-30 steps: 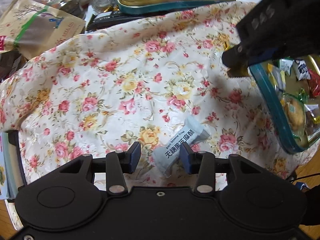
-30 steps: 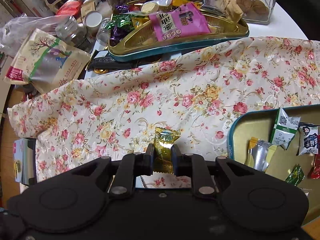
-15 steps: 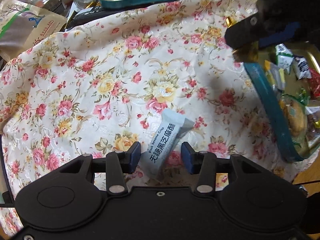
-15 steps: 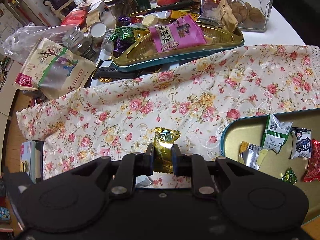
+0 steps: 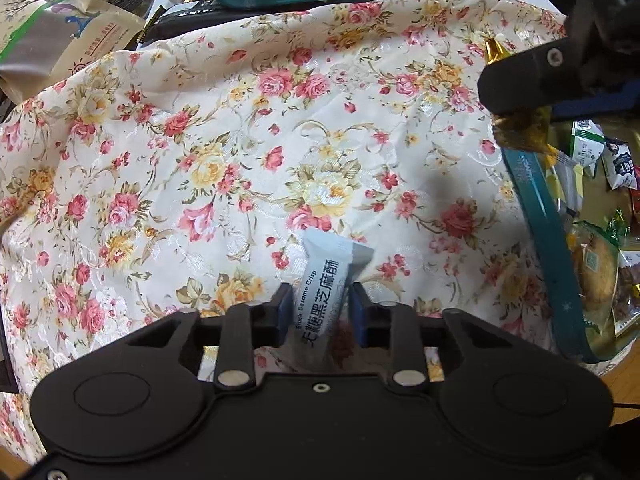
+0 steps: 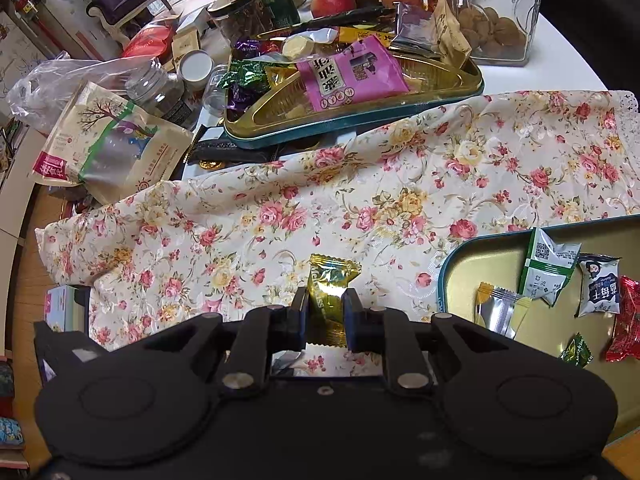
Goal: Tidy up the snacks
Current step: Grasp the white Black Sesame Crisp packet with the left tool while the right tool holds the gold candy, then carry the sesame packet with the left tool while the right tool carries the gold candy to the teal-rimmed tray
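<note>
My left gripper (image 5: 320,304) is shut on a pale blue black-sesame crisp packet (image 5: 326,280), which points forward over the floral cloth (image 5: 240,160). My right gripper (image 6: 325,304) is shut on a gold-wrapped candy (image 6: 330,284) and holds it above the cloth, left of the teal tin tray (image 6: 452,268). The right gripper also shows in the left wrist view (image 5: 520,92), with the gold candy (image 5: 520,128) under it at the rim of the tray (image 5: 548,232). Several wrapped snacks lie in the tray.
A second teal tin (image 6: 360,120) heaped with snacks, including a pink packet (image 6: 352,76), stands at the back. A beige pouch (image 6: 108,144), jars, a green can, apples and a glass cookie jar (image 6: 496,20) crowd the far table. The table edge is at the left.
My left gripper has moved onto the sesame packet and closed from open to shut on it. My right gripper has risen a little with the gold candy, nearer the tray's rim.
</note>
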A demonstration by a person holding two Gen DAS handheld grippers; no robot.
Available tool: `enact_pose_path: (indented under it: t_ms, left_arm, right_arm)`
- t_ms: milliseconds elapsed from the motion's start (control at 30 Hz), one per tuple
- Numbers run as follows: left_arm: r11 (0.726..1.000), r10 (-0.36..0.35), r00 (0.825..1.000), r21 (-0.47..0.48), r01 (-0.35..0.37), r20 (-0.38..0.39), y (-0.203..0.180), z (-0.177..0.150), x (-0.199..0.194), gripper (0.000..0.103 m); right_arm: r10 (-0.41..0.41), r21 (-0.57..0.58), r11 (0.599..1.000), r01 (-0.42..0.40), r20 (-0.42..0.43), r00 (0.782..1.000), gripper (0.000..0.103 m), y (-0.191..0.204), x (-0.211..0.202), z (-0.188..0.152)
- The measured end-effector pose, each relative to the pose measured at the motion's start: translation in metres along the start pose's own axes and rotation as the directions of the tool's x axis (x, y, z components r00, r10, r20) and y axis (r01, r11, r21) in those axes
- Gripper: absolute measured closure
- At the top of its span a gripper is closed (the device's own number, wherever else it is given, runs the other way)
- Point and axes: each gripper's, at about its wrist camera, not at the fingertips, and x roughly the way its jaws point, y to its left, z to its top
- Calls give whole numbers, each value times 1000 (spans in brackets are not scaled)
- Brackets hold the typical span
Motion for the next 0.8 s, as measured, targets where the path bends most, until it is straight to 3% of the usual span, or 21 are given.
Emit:
enact_pose_path:
  t_ms: [33, 233, 567, 800]
  left_arm:
    - [1000, 1, 1000, -6, -1, -3, 0, 0, 0, 75]
    - [996, 15, 999, -86, -18, -30, 10, 1, -6, 76]
    - [972, 86, 996, -222, -80, 18, 23, 15, -47, 76]
    - [969, 131, 988, -222, -110, 83, 11, 25, -73, 76]
  right_arm:
    - [-1, 3, 1000, 1, 2, 1000, 84, -1, 0, 0]
    - [1, 7, 1000, -1, 8, 1000, 84, 0, -3, 0]
    - [-13, 21, 1000, 12, 48, 999, 84, -4, -12, 5]
    - [-34, 52, 998, 30, 72, 997, 84, -16, -20, 8]
